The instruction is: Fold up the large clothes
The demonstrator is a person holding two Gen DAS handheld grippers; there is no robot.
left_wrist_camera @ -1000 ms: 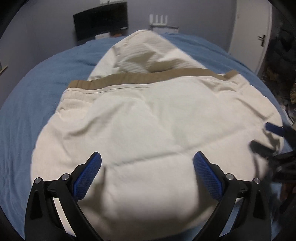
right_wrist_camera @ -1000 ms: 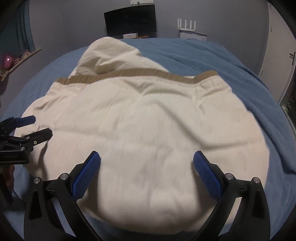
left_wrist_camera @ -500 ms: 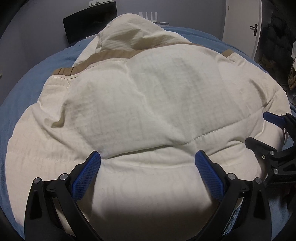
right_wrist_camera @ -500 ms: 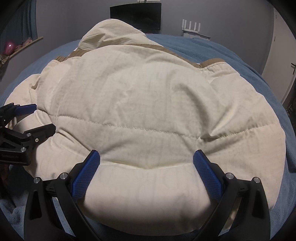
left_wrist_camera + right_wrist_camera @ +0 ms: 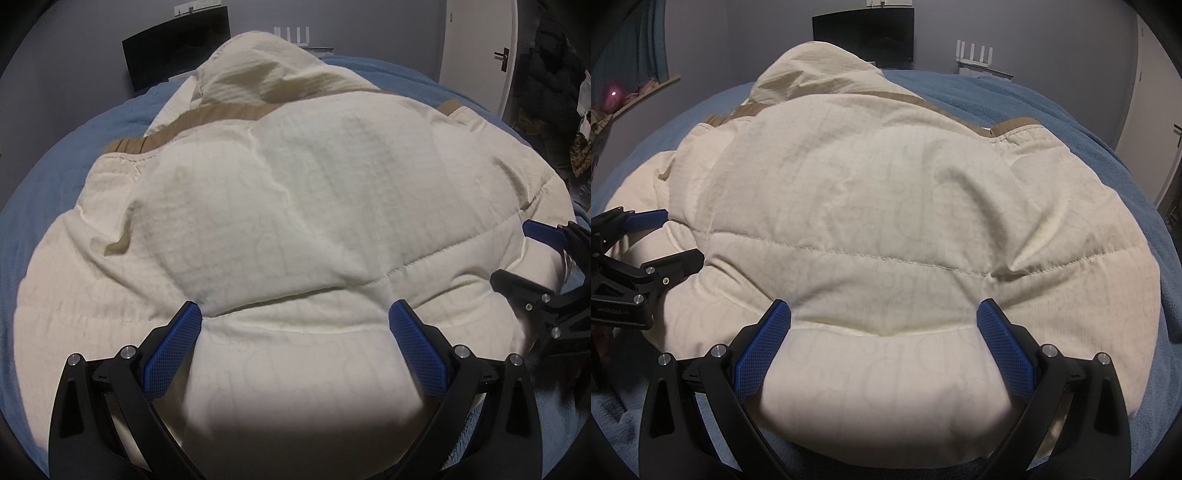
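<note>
Both claws spread wide, w/ left gripper [image 5: 294, 317] & right gripper [image 5: 882, 315] straddling near edge of cream jacket [image 5: 314, 206], grasping nothing.

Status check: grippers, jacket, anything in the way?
Left gripper and right gripper open, fingers straddling the near edge. Cream jacket puffed up on blue bed. Nothing in the way.

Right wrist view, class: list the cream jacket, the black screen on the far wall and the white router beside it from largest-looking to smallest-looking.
1. Cream jacket, filling most of the view.
2. Black screen.
3. White router.
The jacket lies nearest the camera, so this ranks appearance only, not true size.
</note>
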